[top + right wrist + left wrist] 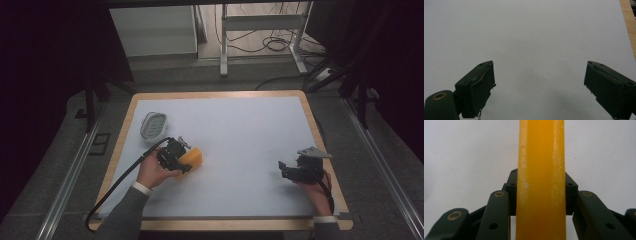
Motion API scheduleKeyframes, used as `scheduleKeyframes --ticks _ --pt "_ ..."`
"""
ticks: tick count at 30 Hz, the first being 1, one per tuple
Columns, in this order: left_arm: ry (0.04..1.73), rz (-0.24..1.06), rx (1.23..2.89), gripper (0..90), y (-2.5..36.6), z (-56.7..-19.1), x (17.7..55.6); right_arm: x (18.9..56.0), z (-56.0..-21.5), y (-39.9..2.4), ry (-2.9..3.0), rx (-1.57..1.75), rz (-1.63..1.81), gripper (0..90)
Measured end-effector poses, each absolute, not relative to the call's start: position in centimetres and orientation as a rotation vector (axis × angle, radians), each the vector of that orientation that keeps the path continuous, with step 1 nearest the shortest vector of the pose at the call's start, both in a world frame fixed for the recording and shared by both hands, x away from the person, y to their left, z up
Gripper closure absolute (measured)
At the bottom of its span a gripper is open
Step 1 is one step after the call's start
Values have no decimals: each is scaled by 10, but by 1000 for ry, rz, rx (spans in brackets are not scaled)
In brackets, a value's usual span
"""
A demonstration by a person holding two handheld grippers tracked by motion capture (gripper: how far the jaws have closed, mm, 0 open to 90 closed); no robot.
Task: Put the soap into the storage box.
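An orange-yellow soap bar (pixel 193 158) is held just over the white mat, left of centre. My left gripper (pixel 183 161) is shut on it. In the left gripper view the bar (pixel 541 180) stands on edge between the two black jaws, whose pads (pixel 512 185) press its flat sides. My right gripper (pixel 283 169) rests low at the right side of the mat, held by a hand. Its jaws stand wide apart in the right gripper view (pixel 539 87), with bare mat between them.
A white oval soap dish (pixel 154 125) lies on the mat's far left part. The white mat (pixel 240 130) covers a wooden table (pixel 116 155). A black cable (pixel 120 181) trails from the left gripper toward the front left edge. Table legs and cables stand beyond.
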State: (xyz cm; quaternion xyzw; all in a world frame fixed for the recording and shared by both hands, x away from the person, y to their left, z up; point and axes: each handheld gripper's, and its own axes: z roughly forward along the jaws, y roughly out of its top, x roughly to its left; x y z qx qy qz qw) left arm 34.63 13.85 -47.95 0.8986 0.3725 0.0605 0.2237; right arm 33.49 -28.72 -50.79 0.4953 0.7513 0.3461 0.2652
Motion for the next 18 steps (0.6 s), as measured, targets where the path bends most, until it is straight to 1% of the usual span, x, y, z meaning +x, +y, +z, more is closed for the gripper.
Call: scheduleKeyframes --ticks 18 --pt "1094 228 2397 610 165 -453 348 335 -509 -288 2026 1338 927 95"
